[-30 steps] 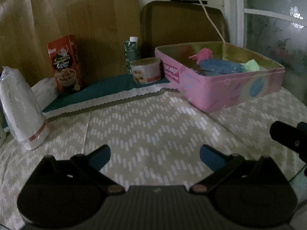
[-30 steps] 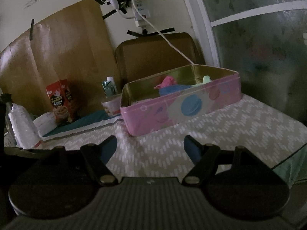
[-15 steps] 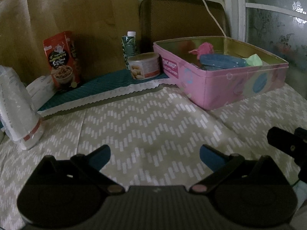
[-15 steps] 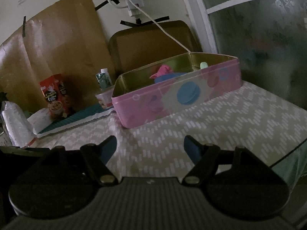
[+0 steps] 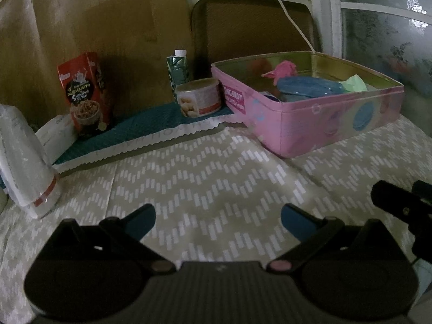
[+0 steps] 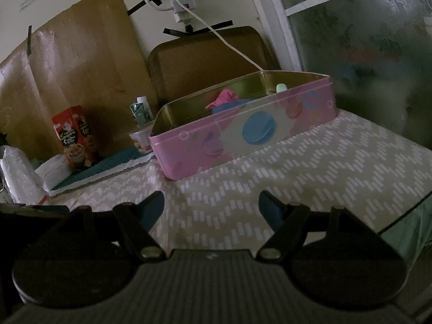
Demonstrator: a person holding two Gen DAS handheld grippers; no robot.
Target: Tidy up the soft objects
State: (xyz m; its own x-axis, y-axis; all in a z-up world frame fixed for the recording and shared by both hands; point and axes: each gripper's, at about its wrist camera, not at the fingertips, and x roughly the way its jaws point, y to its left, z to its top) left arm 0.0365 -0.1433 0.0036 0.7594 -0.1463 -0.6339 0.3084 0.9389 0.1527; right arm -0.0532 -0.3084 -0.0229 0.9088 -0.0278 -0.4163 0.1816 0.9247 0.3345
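A pink tin box [image 5: 318, 124] stands on the chevron-patterned table at the far right; it also shows in the right wrist view [image 6: 243, 135]. Inside lie a pink soft object [image 5: 282, 68], a blue one [image 5: 307, 87] and a pale green one [image 5: 353, 83]; the pink one [image 6: 225, 97] and the green one [image 6: 280, 87] peek over the rim in the right wrist view. My left gripper [image 5: 217, 220] is open and empty, low over the table well short of the box. My right gripper [image 6: 212, 208] is open and empty, in front of the box.
A red cereal carton [image 5: 85, 91], a green drink carton [image 5: 178, 68] and a round can [image 5: 199, 97] stand on a teal mat [image 5: 140, 127] at the back. A white bag [image 5: 24, 159] stands at the left. A brown chair back [image 5: 251, 24] is behind the box. The table's edge [image 6: 399, 213] is at the right.
Both grippers have drawn back and dropped slightly, so the box and back items sit higher and farther in view. Both stay open and empty.
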